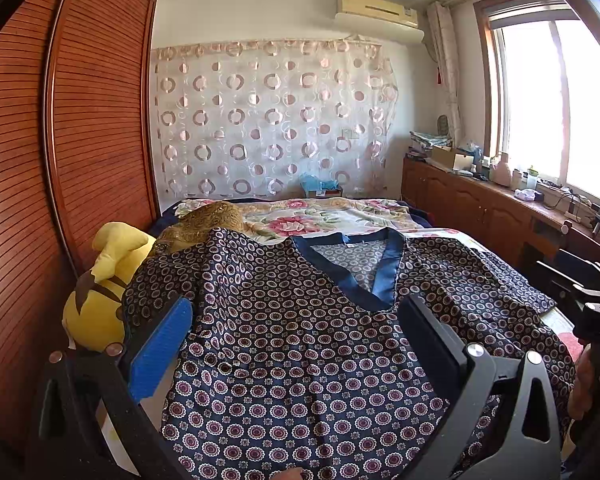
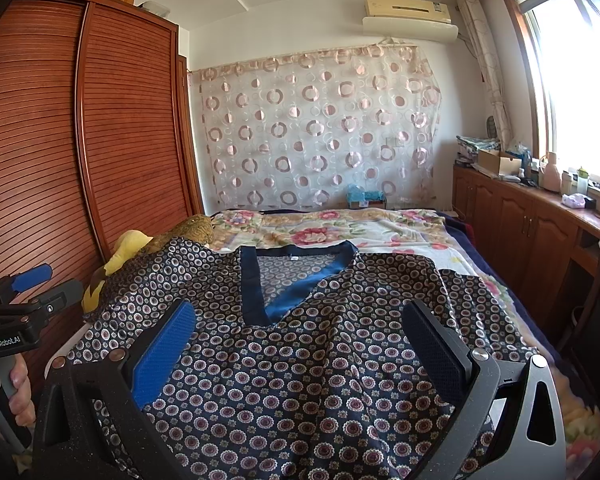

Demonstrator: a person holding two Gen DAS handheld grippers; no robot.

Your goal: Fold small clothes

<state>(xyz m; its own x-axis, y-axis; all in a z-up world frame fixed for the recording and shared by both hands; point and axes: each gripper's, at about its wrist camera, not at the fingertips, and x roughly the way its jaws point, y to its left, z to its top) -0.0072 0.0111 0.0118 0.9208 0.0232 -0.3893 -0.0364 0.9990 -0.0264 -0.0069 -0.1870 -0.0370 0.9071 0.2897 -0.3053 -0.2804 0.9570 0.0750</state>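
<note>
Left wrist view: left gripper [image 1: 296,340] gapes wide over a patterned navy top [image 1: 300,360] spread flat on the bed [image 1: 332,216], yellow plush toy [image 1: 100,292] at its left sleeve. Right wrist view: right gripper [image 2: 300,344] likewise wide apart above the top, holding nothing.

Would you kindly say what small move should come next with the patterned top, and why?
Probably lower the left tongs toward the left sleeve to grip it. The patterned top lies spread face-up, unfolded, that sleeve draped over the yellow plush toy; both tongs, the right tongs included, are open and empty.
</note>
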